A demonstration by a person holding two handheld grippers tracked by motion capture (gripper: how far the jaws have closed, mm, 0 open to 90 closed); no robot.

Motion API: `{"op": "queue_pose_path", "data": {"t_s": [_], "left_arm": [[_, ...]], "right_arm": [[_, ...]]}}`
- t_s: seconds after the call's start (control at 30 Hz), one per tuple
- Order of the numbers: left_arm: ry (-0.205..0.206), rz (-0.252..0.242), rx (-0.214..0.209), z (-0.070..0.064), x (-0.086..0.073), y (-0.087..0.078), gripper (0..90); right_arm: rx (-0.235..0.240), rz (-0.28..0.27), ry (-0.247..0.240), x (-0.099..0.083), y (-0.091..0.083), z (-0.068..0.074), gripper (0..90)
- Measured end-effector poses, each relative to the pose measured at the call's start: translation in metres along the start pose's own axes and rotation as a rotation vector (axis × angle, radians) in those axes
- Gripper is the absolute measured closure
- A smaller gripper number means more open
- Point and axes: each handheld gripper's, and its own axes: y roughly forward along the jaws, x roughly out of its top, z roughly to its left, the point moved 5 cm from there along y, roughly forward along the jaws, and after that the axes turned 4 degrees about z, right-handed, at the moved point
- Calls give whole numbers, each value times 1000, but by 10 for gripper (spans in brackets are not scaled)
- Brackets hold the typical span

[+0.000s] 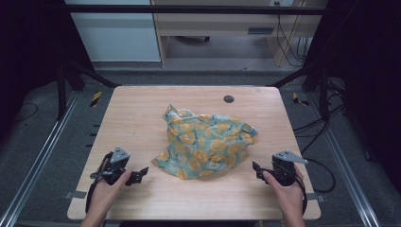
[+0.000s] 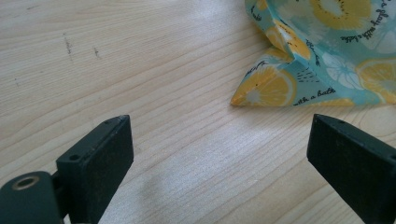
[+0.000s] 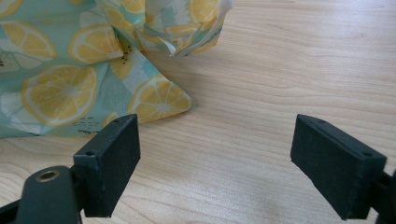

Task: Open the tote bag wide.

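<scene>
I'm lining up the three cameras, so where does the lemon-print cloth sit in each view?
High view: lemon-print cloth crumpled at the table's centre, between both grippers.
Left gripper view: upper right, one corner pointing left.
Right gripper view: upper left, above the left jaw.
Shared landmark: the light wooden tabletop.

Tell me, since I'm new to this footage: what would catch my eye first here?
A crumpled cloth with a lemon-slice print lies bunched in the middle of the wooden table, its bright yellow and teal the only strong colour. The left tongs and right tongs, each held in a hand, flank it near the front edge, both open and apart from the fabric.
</scene>
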Motion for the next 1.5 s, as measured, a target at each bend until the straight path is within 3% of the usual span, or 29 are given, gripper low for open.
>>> {"op": "queue_pose_path", "data": {"t_s": [0.17,0.37,0.5,0.6,0.63,0.87,1.1,1.5], "left_arm": [[5,0,4,0,-2,-2,68],[12,6,12,-2,-3,-2,68],[9,6,16,-3,-2,-1,68],[10,7,21,-2,-3,-3,69],[10,7,21,-2,-3,-3,69],[4,0,24,-2,-3,-3,69],[2,-3,24,-2,-3,-3,69],[12,4,24,-2,-3,-2,69]], "right_arm": [[3,-8,-7,3,-2,2,131],[4,-57,-48,17,-12,6,134],[16,-106,-63,44,-28,6,153],[21,-132,-104,70,-44,5,163],[21,-132,-104,70,-44,5,163],[78,-131,-192,122,-59,21,164],[121,-116,-232,151,-50,36,174],[226,-22,-199,158,-6,52,221]]}}
